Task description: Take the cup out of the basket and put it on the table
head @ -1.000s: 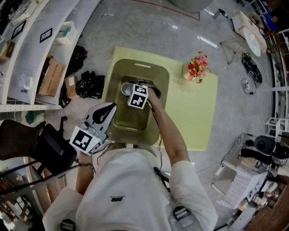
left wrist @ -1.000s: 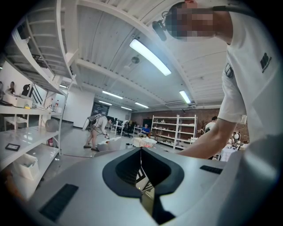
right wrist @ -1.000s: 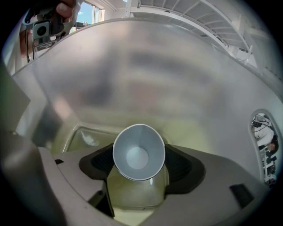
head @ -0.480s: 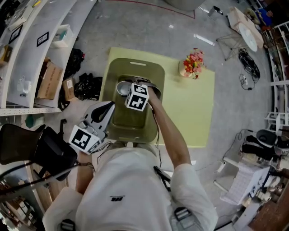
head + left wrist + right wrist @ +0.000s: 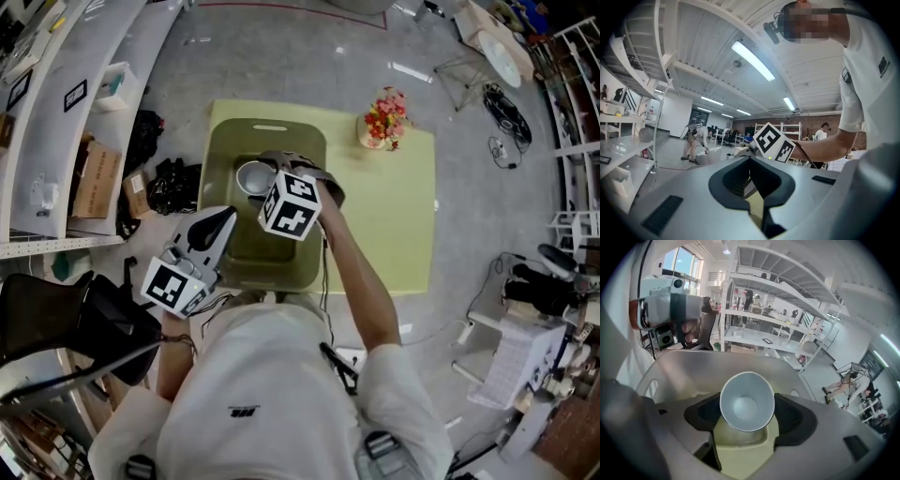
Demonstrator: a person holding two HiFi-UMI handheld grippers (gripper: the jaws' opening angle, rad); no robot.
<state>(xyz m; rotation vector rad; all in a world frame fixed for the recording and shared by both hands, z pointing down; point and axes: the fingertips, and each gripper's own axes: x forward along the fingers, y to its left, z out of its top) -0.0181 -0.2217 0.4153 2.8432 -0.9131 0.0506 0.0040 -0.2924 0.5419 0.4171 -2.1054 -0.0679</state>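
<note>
1. Two grippers are in view, and only the right gripper (image 5: 748, 418) is working. Its jaws stand wide and pinch the cup (image 5: 251, 176) by its sides, with the cup's mouth facing that gripper's camera.
2. The cup hangs over the far left part of the basket (image 5: 270, 128), which fills the left side of the tabletop (image 5: 394, 216). It looks raised off the basket floor but is still inside the line of the rim.
3. The left gripper (image 5: 221, 223) is held level beside the basket's near left corner. Its jaws are pressed together on nothing.
4. The step in hand is judged to be the lift-out, and the set-down is not yet done.
5. Next the cup must clear the basket's right wall, cross to the bare right half of the tabletop and come down upright. It should stay away from the flowers (image 5: 382, 117) at the far edge, and the jaws should spread only once it rests.
</note>
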